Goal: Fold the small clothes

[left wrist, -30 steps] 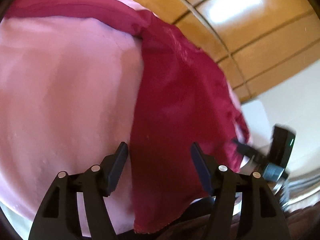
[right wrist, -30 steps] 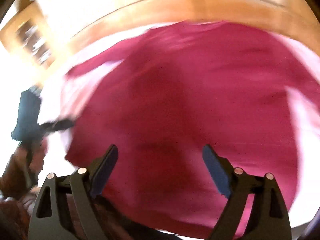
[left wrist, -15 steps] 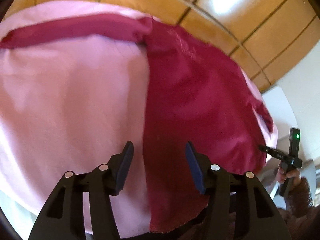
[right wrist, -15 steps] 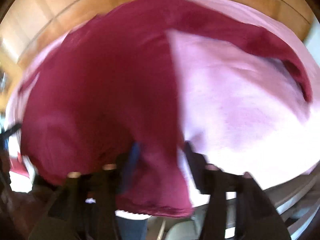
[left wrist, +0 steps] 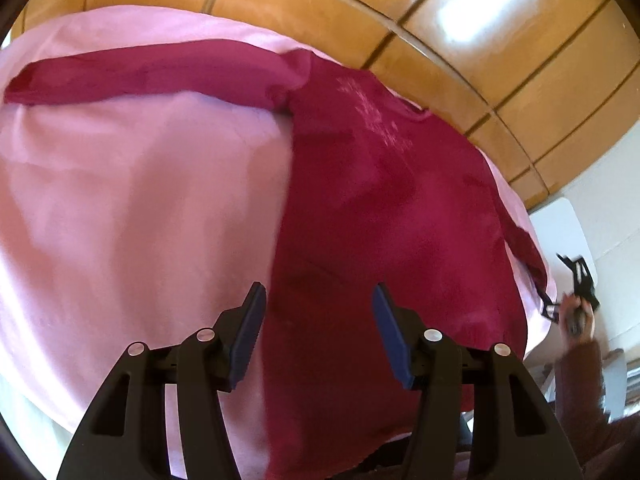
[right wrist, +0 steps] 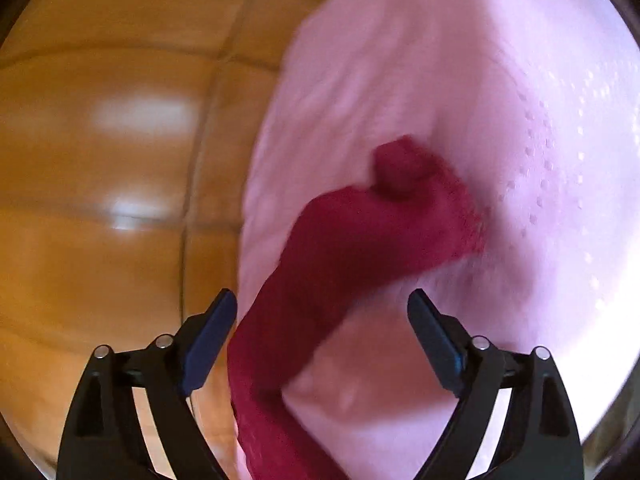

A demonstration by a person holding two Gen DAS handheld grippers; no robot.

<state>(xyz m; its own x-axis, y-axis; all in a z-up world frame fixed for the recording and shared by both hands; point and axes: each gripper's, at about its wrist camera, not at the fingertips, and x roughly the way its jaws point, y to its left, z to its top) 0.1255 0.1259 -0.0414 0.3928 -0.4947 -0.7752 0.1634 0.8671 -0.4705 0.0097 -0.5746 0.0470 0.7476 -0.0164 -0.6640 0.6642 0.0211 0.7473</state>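
Holding my left gripper [left wrist: 318,332] over red shirt [left wrist: 384,216] on pink sheet [left wrist: 132,208], fingers apart, empty; right gripper [right wrist: 322,340] wide open above sleeve [right wrist: 360,236], gripping nothing.

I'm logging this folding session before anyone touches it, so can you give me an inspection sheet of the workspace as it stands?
Surface: pink cloth covering the work surface, lightly creased.
Job's things: dark red long-sleeved top lying spread on the cloth, one sleeve stretched out to the side; the other sleeve lies bent near the cloth's edge.
Clutter: nothing seen.
Grippers: left gripper open, above the top's hem, holding nothing; right gripper open, over the bent sleeve, holding nothing.
Cables: nothing seen.
Surroundings: wooden floor with glare patches beyond the cloth; pale wall at the right; the right-wrist view is motion-blurred.
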